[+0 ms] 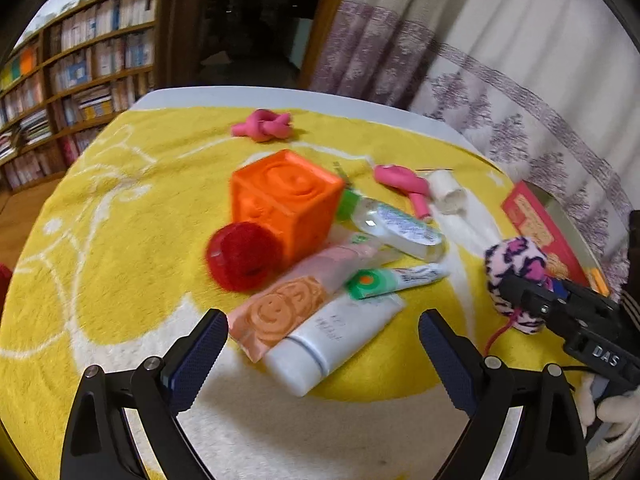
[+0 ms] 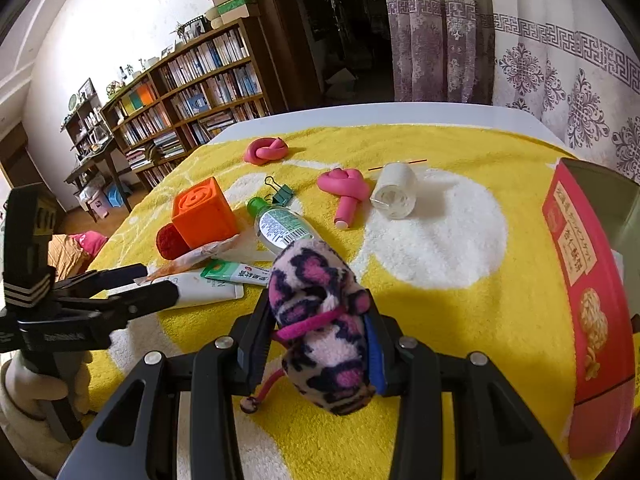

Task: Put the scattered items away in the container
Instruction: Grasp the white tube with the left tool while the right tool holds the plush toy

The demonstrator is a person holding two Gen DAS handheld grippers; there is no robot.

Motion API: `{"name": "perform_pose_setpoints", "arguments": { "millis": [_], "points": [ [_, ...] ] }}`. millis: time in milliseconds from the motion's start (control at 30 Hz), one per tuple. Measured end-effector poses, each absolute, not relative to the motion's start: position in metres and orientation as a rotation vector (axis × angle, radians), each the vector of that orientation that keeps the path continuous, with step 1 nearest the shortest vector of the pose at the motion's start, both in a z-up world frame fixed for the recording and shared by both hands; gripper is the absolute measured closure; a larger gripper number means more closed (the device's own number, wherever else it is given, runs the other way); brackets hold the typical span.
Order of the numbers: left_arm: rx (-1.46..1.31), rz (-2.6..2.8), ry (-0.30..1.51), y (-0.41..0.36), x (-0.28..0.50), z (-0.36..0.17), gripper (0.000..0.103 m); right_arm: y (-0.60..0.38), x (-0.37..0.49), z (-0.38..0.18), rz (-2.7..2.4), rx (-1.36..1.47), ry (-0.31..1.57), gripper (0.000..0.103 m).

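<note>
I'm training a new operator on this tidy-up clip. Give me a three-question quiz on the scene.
1. True or false: the right gripper is empty.
2. Which lies nearest the open left gripper? A) pink knot B) white tube C) paper roll
3. Fill in: the red ball touches the orange ____.

Key:
1. False; it is shut on the plush toy.
2. B, the white tube.
3. Cube.
</note>
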State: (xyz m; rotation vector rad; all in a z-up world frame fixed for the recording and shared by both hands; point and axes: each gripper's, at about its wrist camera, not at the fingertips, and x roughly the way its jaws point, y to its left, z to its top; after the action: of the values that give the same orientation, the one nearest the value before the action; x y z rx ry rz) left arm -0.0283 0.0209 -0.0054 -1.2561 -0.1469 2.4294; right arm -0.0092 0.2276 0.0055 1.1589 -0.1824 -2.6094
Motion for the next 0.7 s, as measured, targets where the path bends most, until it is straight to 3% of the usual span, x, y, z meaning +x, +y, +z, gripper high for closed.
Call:
{"name": "perform_pose_setpoints", "arguments": {
  "millis": [600,633,700],
  "points": [
    [-1.346,2.364,0.034,0.067,-0.013,-0.018,0.006,0.262,0.002,0.011,-2.647,1.114,-0.299,0.059],
    [-1.329,2.374,0.024,0.065,-0.013,-0.018,0.008,0.263,0.002,0.010,-2.648,1.112,-0.303,0.059],
    [-1.312,2.421,0.068,0.066,-0.013,-0.019,0.026,0.265,0.003,0.009,-2.645,1.112,-0.313,0.059]
  ]
}}
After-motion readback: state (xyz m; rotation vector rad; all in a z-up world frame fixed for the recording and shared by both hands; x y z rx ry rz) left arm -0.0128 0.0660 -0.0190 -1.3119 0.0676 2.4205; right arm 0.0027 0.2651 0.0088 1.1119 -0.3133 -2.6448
